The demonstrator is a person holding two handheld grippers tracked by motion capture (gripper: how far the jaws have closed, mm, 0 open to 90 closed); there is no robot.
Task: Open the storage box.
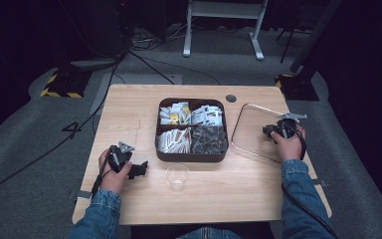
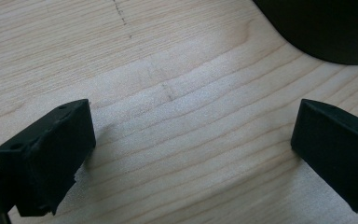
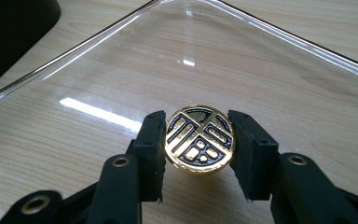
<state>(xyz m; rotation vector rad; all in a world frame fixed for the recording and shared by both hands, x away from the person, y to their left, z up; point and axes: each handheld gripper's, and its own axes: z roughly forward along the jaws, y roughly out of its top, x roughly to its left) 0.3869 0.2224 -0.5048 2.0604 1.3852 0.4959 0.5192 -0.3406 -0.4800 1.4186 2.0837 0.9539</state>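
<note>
A clear lid (image 1: 251, 135) lies flat on the right side of the wooden table (image 1: 129, 109). At its middle is a round gold knob (image 3: 199, 140) with a black pattern. My right gripper (image 3: 196, 148) is shut on that knob, one jaw on each side, low over the lid (image 3: 223, 60). In the high view the right gripper (image 1: 269, 131) sits at the lid's right part. My left gripper (image 1: 139, 169) rests near the table's front left, and its jaws (image 2: 193, 144) stand wide open over bare wood with nothing between them.
A dark divided box (image 1: 191, 156) with several packets stands mid-table; its corner shows as the box (image 2: 326, 28) and the box (image 3: 14, 28) in the gripper views. A clear plastic cup (image 1: 177, 177) stands in front of it. A round hole (image 1: 231, 98) is at the table's back.
</note>
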